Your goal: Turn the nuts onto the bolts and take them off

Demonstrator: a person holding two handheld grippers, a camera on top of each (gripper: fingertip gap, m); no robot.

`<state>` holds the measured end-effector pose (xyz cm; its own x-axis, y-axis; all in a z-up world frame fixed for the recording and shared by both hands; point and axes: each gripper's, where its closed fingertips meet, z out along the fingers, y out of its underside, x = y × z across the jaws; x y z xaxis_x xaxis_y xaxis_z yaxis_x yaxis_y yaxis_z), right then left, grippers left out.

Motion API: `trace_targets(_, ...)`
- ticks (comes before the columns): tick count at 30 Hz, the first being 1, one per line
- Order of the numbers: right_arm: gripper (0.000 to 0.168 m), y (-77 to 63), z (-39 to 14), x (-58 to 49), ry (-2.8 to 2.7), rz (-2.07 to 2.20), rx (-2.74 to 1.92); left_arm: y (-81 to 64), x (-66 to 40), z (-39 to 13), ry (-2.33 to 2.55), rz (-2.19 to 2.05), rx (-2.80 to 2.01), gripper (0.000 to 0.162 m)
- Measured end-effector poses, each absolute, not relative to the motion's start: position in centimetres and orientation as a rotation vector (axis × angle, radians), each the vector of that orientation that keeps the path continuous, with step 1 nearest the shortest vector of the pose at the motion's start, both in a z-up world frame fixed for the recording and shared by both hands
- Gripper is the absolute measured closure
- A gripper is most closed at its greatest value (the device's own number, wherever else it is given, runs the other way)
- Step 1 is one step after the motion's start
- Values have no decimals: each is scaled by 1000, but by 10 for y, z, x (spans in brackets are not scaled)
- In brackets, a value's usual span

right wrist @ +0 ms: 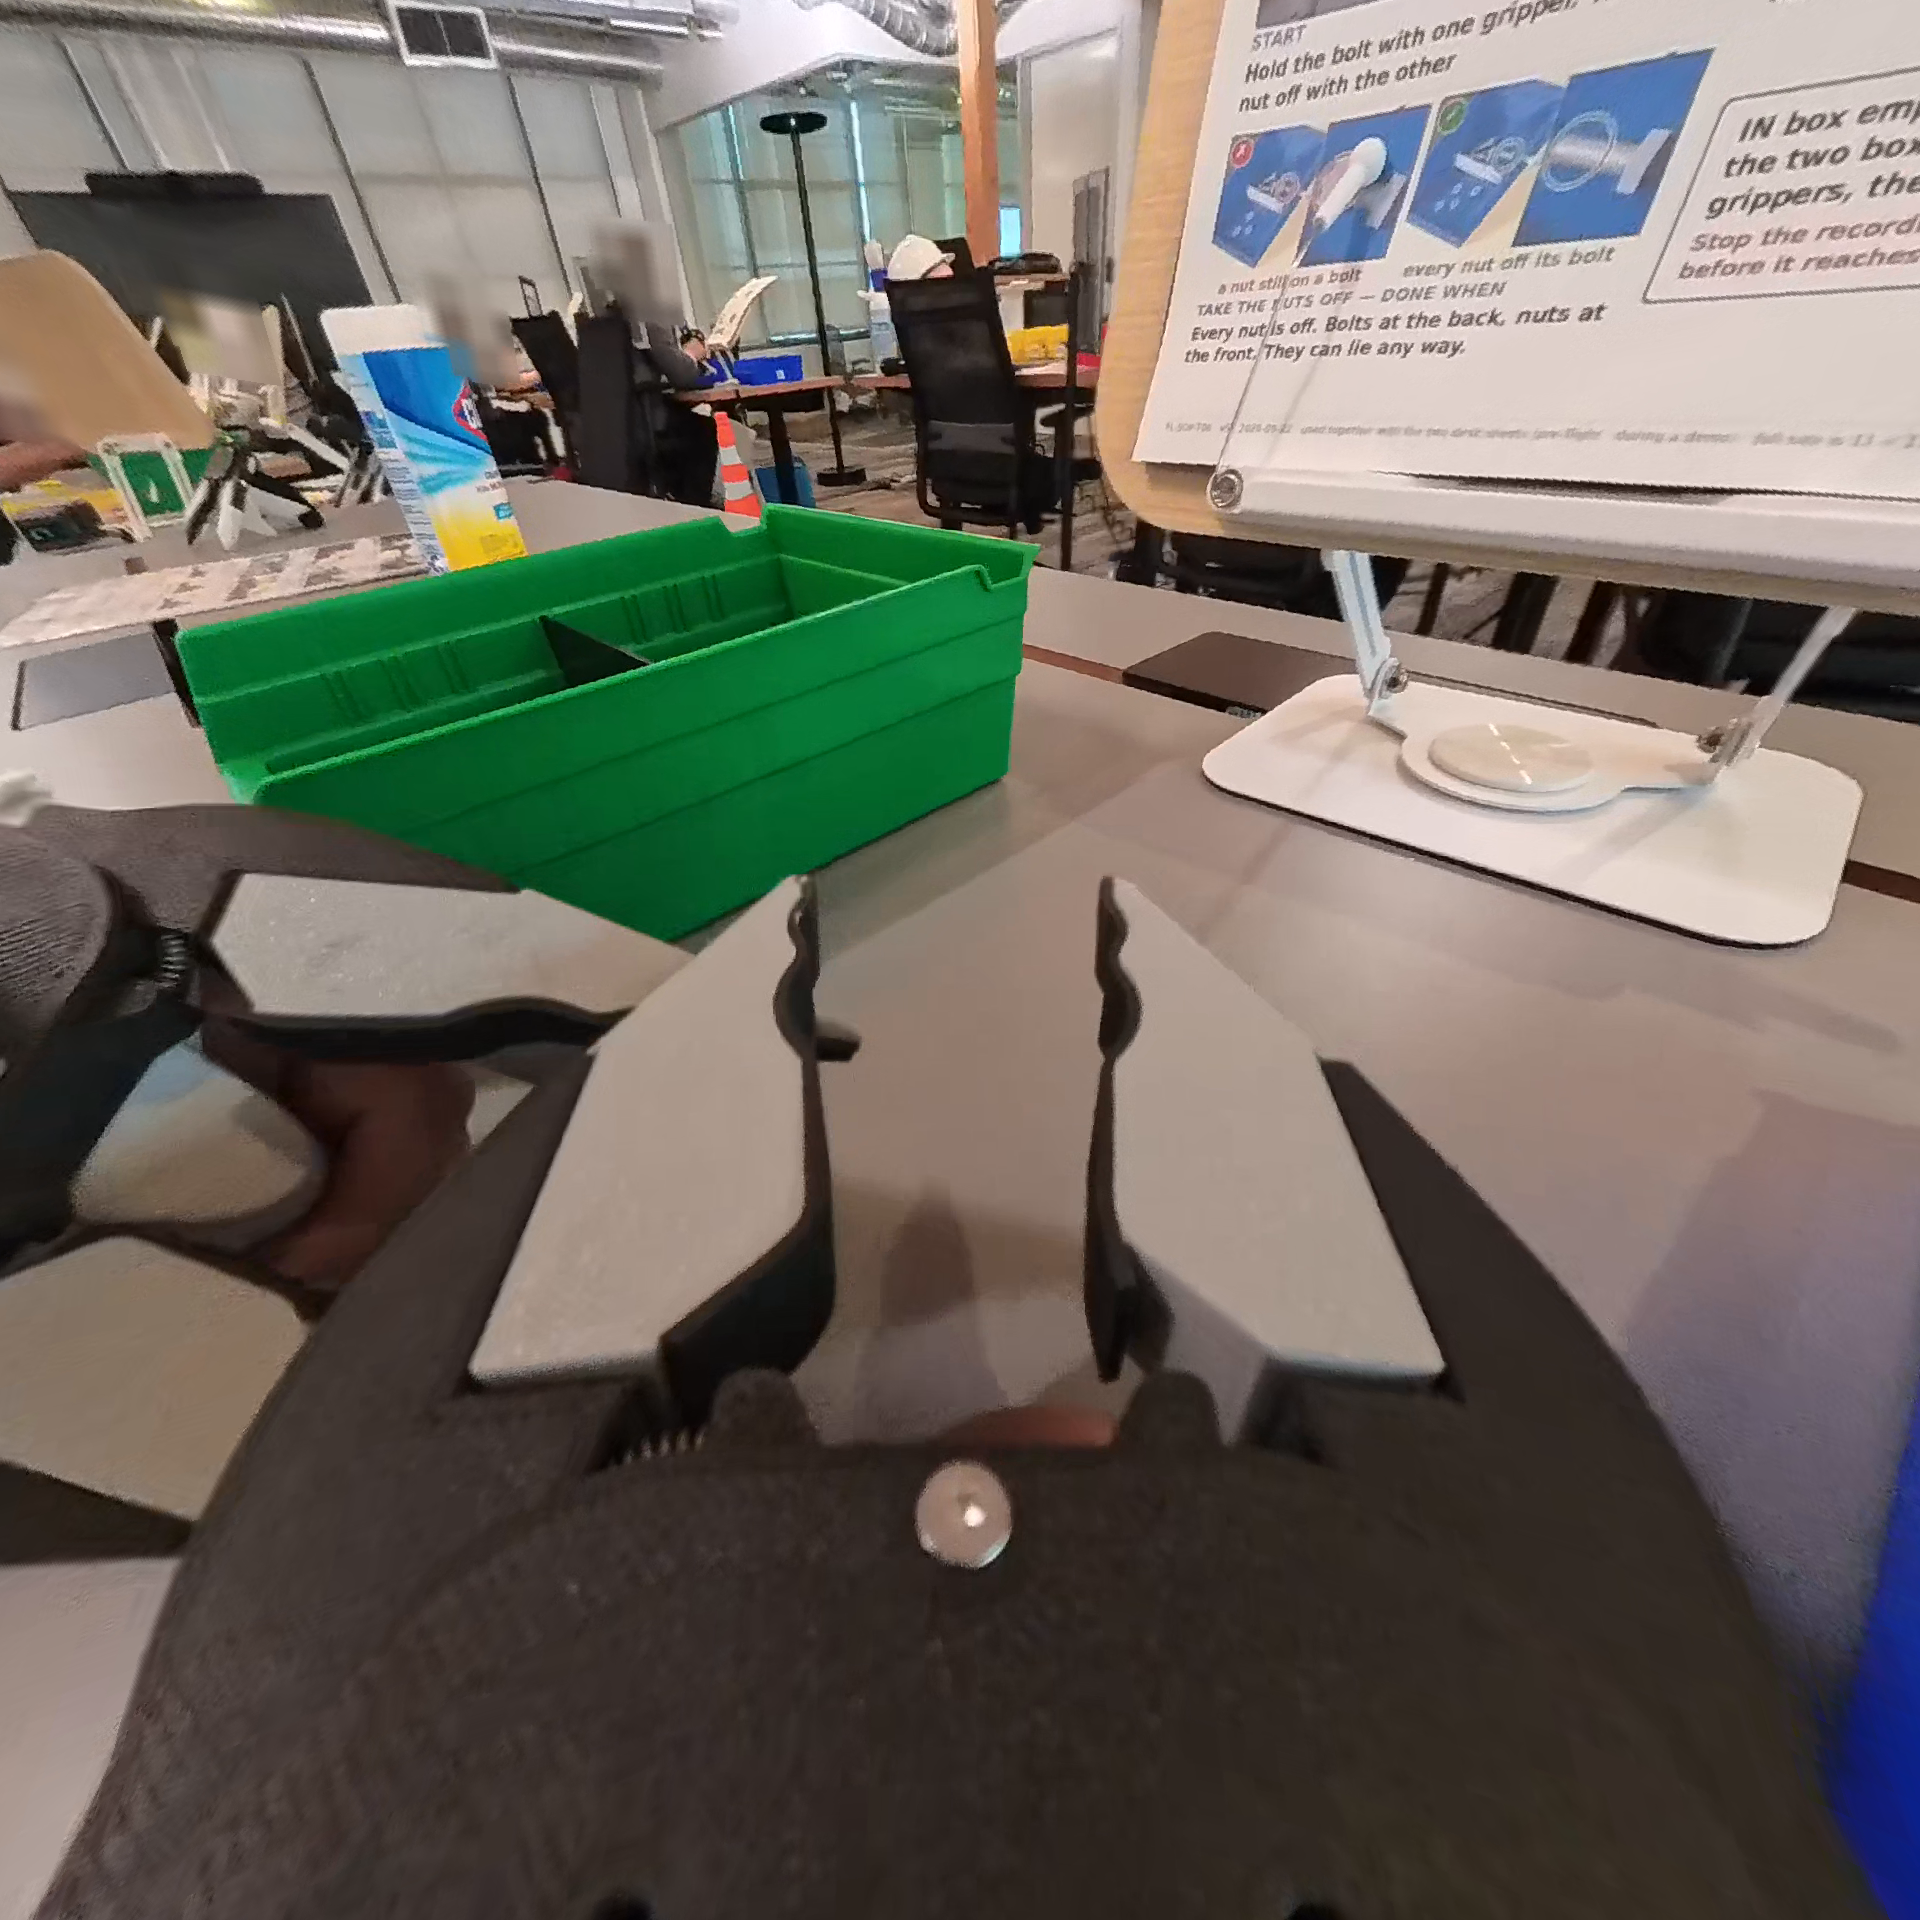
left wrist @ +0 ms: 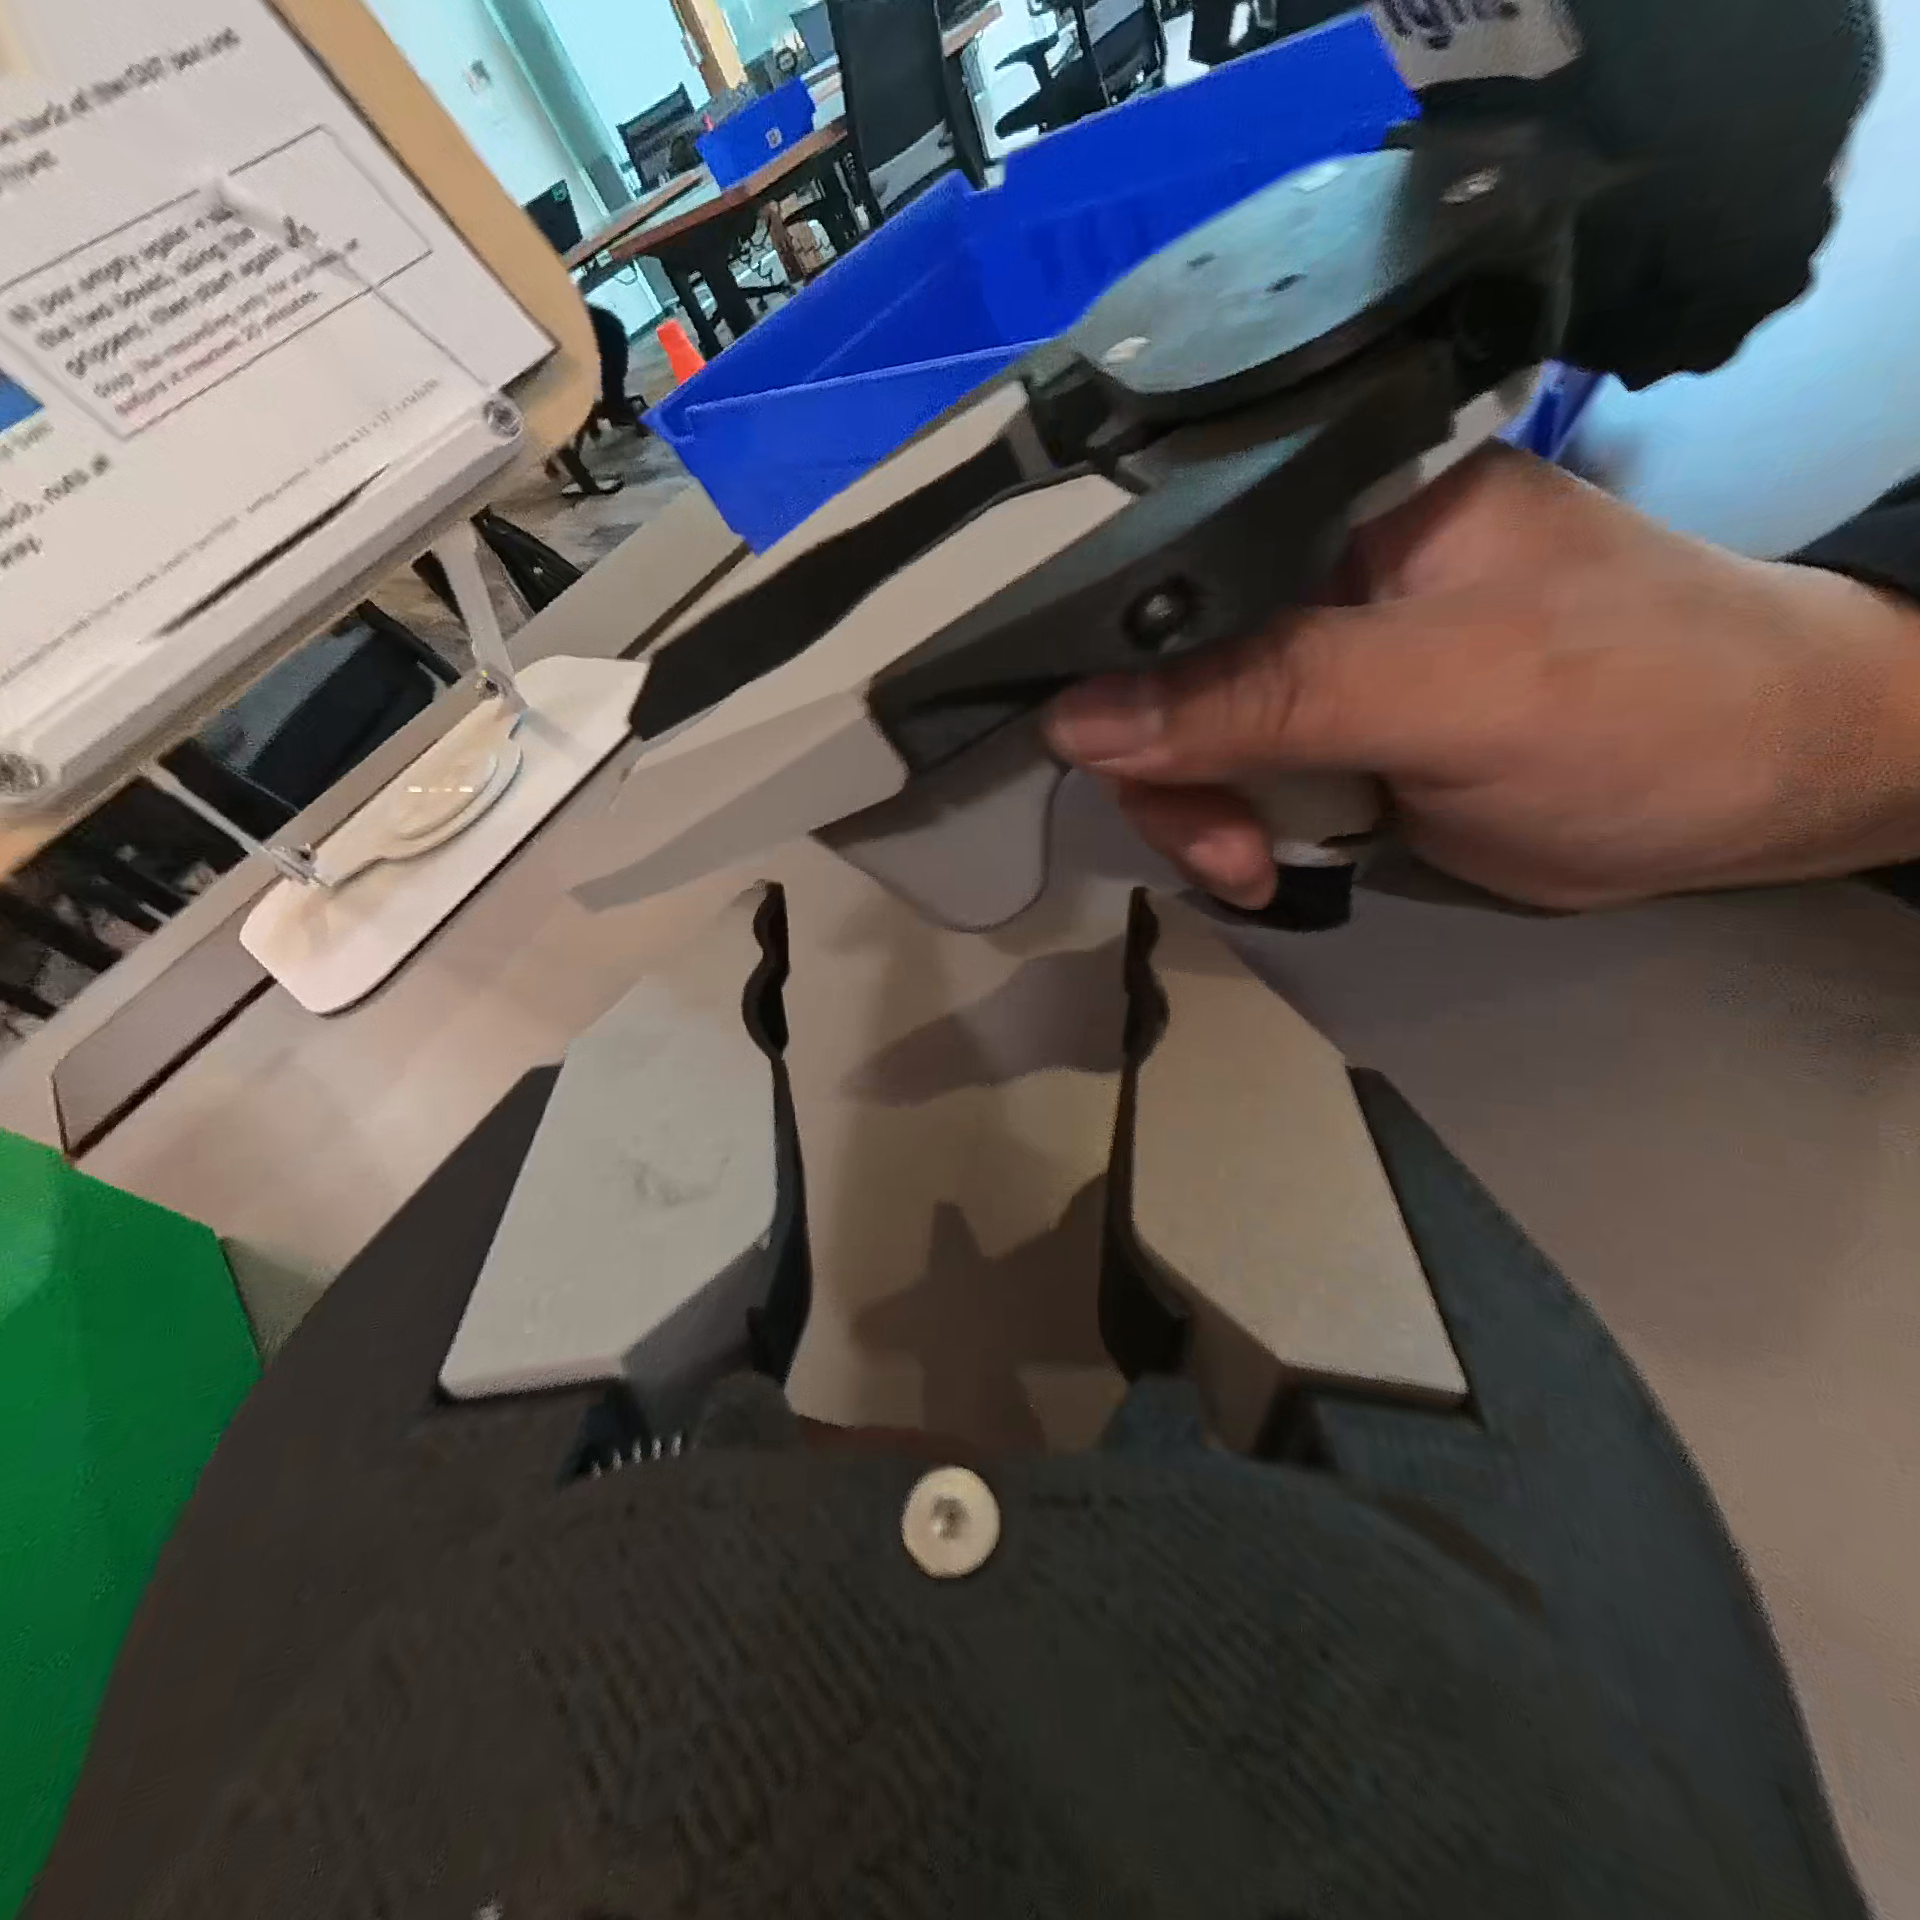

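Over the bare table, left gripper and right gripper gape part-open, empty, risking collision since they sit close together, no nut or bolt visible.

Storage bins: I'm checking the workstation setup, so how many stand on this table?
2: a green bin left of the instruction stand, a blue bin on its other side.

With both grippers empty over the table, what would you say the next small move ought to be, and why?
Probably bring the right gripper toward the green bin to look inside. Both it and the left gripper are open and hold nothing, and no nut or bolt shows on the table. The green bin's visible compartments look empty, though its floor is hidden; the blue bin is the other candidate.
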<state>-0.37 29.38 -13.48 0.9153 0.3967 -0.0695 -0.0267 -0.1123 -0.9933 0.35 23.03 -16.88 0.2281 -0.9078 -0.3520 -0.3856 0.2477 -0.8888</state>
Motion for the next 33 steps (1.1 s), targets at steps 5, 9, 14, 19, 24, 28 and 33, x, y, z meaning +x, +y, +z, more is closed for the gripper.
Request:
trace_targets(5,116,287,-135,-8,-272,443,-1656,237,-2,-168,1304,-696,-1450,97)
trace_targets(9,116,286,-137,-9,-283,407,-1673,235,-1,-170,1320,-663,-1435,97)
trace_targets(14,116,285,-140,-10,-301,336,-1690,235,0,-172,1333,-608,-1419,96)
trace_targets(19,115,286,-138,-8,-331,296,-1684,234,0,-171,1328,-538,-1382,100)
trace_targets(24,115,286,-143,4,-292,263,-1710,236,-3,-167,1297,-507,-1366,99)
trace_targets(28,117,284,-146,10,-262,281,-1739,240,-6,-163,1249,-447,-1352,107)
trace_targets(33,111,284,-148,16,-239,282,-1771,255,-17,-160,1112,-378,-1437,110)
